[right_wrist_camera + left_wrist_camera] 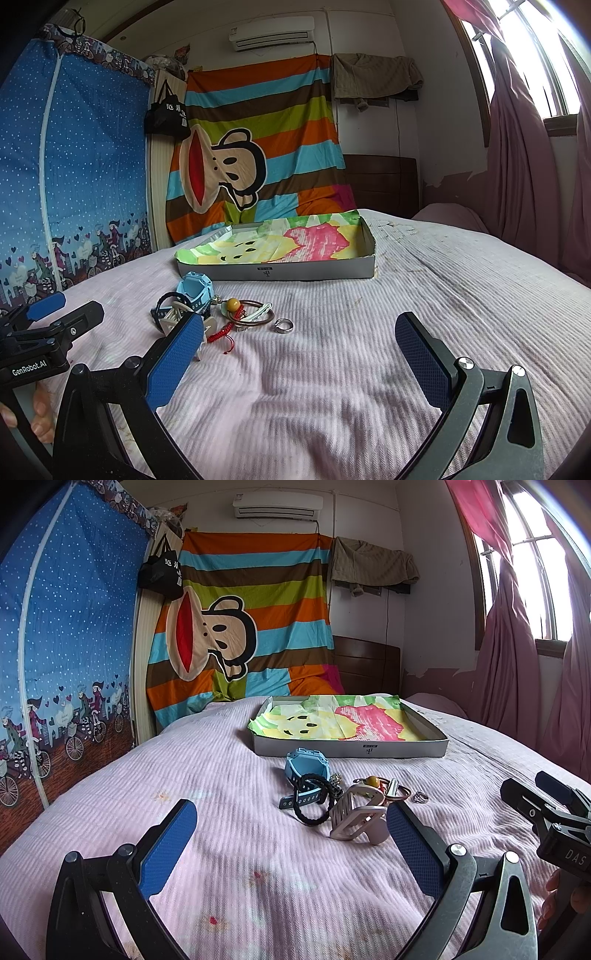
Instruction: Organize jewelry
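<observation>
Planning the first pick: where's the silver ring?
The ring lies alone on the bedspread, right of the jewelry pile, beside the copper bangle, short of the tray.

A pink bedspread is spread over the bed. A striped cloth printed with a cartoon monkey is hung on the far wall, below an air conditioner. A blue dotted wardrobe cover is seen at left, pink curtains by the window at right.

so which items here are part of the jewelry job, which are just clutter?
Job:
blue watch
black braided bracelet
silver ring
bangle
lined tray

Background:
striped monkey cloth
black bag
pink curtain
air conditioner
</observation>
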Demonstrator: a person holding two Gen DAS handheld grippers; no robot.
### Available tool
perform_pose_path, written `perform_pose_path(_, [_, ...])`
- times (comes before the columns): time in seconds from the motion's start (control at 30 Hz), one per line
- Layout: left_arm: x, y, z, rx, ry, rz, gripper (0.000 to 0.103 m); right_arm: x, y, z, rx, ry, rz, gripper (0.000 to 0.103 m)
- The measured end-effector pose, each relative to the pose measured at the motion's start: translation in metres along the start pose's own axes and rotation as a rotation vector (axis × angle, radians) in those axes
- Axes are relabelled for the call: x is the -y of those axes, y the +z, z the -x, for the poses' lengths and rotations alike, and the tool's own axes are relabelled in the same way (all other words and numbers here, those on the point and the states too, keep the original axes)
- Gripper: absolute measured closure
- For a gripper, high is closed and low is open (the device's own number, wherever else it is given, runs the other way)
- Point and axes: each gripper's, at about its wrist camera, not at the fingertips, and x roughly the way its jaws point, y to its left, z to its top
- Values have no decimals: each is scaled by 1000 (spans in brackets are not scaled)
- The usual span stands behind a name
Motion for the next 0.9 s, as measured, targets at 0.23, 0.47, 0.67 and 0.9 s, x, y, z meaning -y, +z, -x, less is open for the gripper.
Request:
perform_pose_path(0.23, [0,0,0,0,0,0,0,1,0,0,0,0,-1,1])
perform_pose_path(0.47, [0,0,1,-4,-1,0,0,-2,1,2,4,-1,-7,1])
perform_pose_path(0.67, [0,0,1,-3,0,0,0,-1,2,5,5,1,-9,1])
perform_pose_path(0.9, [0,0,1,-3,0,-1,0,-1,2,5,5,1,-9,1])
